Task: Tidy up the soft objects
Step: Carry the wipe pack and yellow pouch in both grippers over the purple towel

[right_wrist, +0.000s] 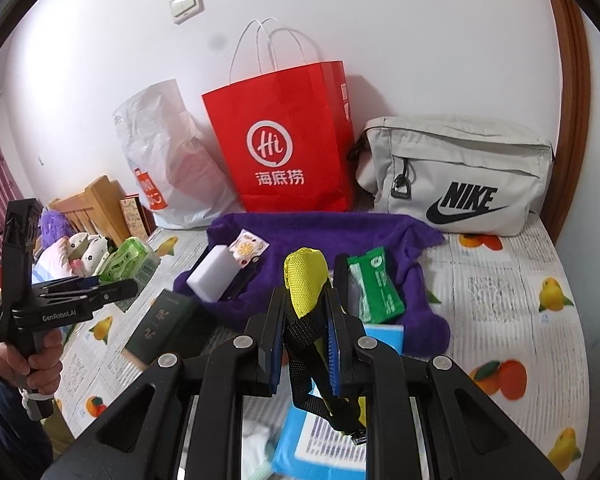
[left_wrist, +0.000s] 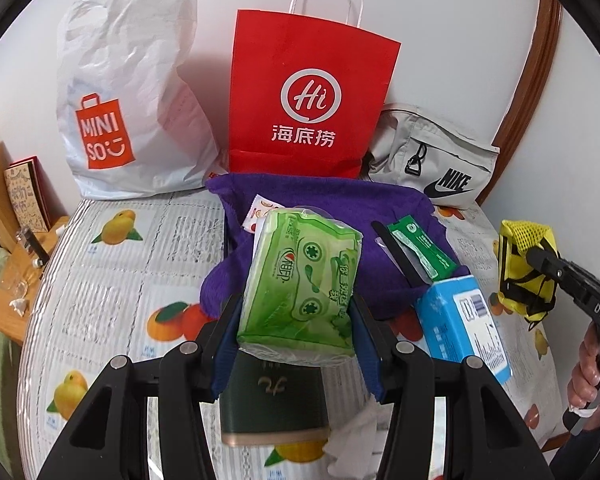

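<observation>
My left gripper is shut on a green tissue pack, its blue pads pressing both sides, held above the fruit-print table cover. My right gripper is shut on a yellow mesh pouch whose black straps hang down below the fingers. Each gripper also shows in the other view: the right gripper with the yellow pouch at the far right, the left gripper with the tissue pack at the left. A purple towel lies spread behind both.
A white plastic bag, a red paper bag and a grey Nike pouch stand along the wall. On or by the towel lie a green sachet, a white block, a blue pack and a dark green box.
</observation>
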A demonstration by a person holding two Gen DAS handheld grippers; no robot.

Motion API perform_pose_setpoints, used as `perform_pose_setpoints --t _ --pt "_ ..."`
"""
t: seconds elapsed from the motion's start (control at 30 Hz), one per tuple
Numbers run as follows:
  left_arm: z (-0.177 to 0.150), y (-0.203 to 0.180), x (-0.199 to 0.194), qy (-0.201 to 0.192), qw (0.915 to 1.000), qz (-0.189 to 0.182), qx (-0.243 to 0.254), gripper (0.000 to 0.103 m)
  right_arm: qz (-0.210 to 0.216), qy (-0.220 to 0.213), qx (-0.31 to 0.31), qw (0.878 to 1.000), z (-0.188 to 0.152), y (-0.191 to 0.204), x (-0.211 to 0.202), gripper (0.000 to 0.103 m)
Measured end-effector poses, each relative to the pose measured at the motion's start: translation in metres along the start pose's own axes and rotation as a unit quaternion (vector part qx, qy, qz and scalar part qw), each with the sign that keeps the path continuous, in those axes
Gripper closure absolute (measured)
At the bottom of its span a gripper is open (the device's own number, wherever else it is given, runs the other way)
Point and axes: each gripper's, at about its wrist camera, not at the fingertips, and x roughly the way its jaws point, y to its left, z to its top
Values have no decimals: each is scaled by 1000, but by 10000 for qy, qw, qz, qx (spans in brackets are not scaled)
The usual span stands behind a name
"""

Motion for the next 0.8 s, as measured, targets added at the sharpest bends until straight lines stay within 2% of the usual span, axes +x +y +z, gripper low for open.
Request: perform_pose_setpoints --t 0.37,0.8 --pt "25 -2 42 124 9999 -12 -52 54 85 84 -159 9998 28 -4 53 85" --pt "44 -13 92 445 9990 -77 -50 53 -228 400 -467 9978 39 -20 109 85"
